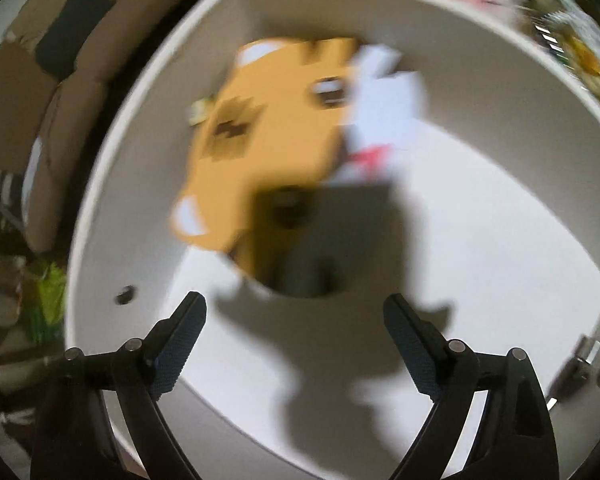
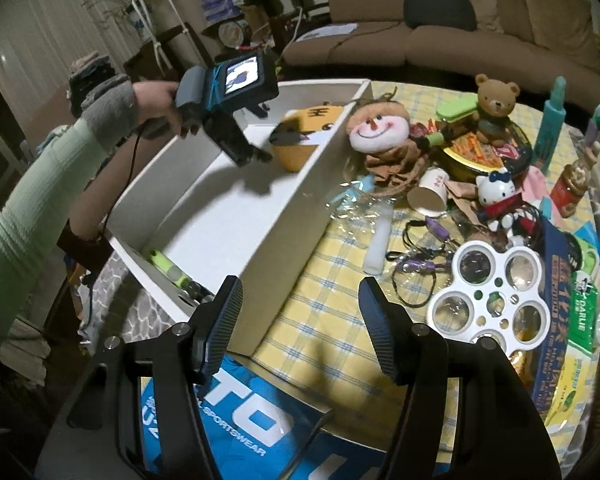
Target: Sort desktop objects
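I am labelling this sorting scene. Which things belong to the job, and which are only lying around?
Job:
tiger plush in the white box
snowman doll
teddy bear
paper cup
left gripper, jaws open and empty

Lying about:
sofa
blue bag

1. The white box point(image 2: 284, 216) floor lies bare toward 7 o'clock of the tiger plush point(image 2: 300, 136).
2. The counter point(image 2: 324, 320) cloth is open at 6 o'clock.
3. Clutter around the white palette point(image 2: 488, 300) blocks 3 o'clock.
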{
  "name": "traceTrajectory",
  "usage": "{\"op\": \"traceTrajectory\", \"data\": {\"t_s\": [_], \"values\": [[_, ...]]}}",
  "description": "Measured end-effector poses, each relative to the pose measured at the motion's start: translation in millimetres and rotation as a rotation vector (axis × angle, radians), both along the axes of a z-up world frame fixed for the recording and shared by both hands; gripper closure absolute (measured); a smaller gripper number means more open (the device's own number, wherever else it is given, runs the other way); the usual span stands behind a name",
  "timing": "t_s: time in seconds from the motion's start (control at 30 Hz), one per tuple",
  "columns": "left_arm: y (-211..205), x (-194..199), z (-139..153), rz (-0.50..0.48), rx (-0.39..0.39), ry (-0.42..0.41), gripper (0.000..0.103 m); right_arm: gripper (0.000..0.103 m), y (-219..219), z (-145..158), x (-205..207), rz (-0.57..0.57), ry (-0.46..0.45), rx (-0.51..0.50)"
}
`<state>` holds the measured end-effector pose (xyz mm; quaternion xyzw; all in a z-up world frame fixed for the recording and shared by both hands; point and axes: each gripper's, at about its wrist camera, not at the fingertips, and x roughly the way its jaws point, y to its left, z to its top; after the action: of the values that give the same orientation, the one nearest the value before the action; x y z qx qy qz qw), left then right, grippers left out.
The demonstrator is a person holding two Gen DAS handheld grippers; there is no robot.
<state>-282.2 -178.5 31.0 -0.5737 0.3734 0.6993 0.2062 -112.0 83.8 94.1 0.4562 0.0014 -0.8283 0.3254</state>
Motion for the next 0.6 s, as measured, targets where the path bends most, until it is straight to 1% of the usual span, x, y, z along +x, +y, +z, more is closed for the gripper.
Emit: {"op": "traceTrajectory", "data": {"t_s": [0.03, 0.07, 0.1, 0.17, 0.23, 0.33, 0.37, 0.4, 0.43, 0.47, 0.6], "values": [[7.2, 2.8, -4.7, -0.016, 0.012, -0.01, 0.01, 0.045, -0.6, 0.2, 0.8, 0.001, 0.0, 0.0], [-5.1, 4.8, -12.7, -0.023, 0.024, -0.014, 0.01, 0.045, -1.6, 0.6, 1.8, 0.003, 0.0, 0.001], [-2.2, 2.5, -15.0, -0.012, 0.023, -0.011, 0.008, 0.045, -2.4, 0.7, 2.7, 0.004, -0.001, 0.0], [-3.0, -8.6, -21.3, 0.03, 0.006, -0.004, 0.008, 0.045, -3.4, 2.0, 4.3, 0.006, 0.001, 0.001], [-5.7, -18.0, -22.5, 0.067, 0.045, -0.023, 0.008, 0.045, -3.5, 3.0, 5.7, 0.008, 0.003, 0.001], [-9.1, -29.4, -19.8, 0.102, 0.067, 0.02, 0.009, 0.045, -1.5, 1.6, 4.4, 0.002, -0.002, 0.005], [-12.3, -35.8, -19.0, 0.138, 0.075, 0.033, 0.007, 0.045, -0.8, 0.8, 3.7, 0.001, -0.004, 0.006], [-16.3, -42.8, -18.4, 0.178, 0.102, 0.025, 0.005, 0.045, -0.1, -0.3, 3.1, 0.0, -0.005, 0.007], [-18.3, -46.6, -19.9, 0.196, 0.114, 0.011, 0.002, 0.045, 0.7, -1.6, 2.3, -0.005, -0.007, 0.008], [-18.3, -48.7, -21.5, 0.198, 0.106, 0.016, 0.0, 0.045, 1.6, -3.2, 1.7, -0.008, -0.013, 0.003], [-15.5, -52.0, -22.6, 0.178, 0.099, 0.02, 0.0, 0.045, 1.9, -4.5, 2.2, 0.0, -0.015, -0.004]]}}
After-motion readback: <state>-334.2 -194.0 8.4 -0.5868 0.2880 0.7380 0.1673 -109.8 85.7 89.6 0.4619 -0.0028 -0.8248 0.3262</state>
